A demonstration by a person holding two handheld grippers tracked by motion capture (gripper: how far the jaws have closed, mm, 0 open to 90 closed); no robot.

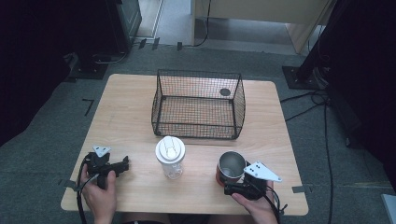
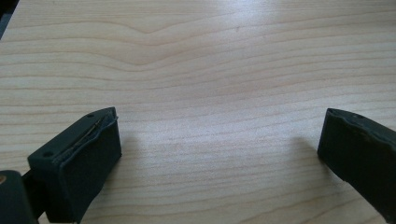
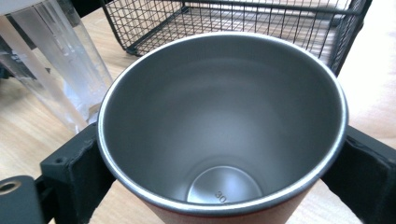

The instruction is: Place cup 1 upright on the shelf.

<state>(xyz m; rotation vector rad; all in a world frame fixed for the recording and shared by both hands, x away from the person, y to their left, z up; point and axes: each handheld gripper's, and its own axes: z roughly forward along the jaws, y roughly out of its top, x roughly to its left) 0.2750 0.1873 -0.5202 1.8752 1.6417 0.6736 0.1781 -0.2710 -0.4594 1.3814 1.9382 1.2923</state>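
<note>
Right tongs [image 1: 232, 181] pinch the steel cup [image 1: 230, 167] at the tabletop's [image 1: 130, 116] front right, beside the clear shaker bottle [image 1: 170, 157], before the wire basket [image 1: 198, 104]. Left tongs [image 1: 122, 165] hover spread wide over bare wood.

In the right gripper view the cup [image 3: 224, 126] hides most of both jaws, and the bottom edge cuts off its red outer wall. The clear bottle [image 3: 56, 60] is cut by the top and left edges (its lid is out of frame). The stamped mark on the cup's floor is partly hidden. In the left gripper view, the right jaw runs off the picture's edge.
</note>
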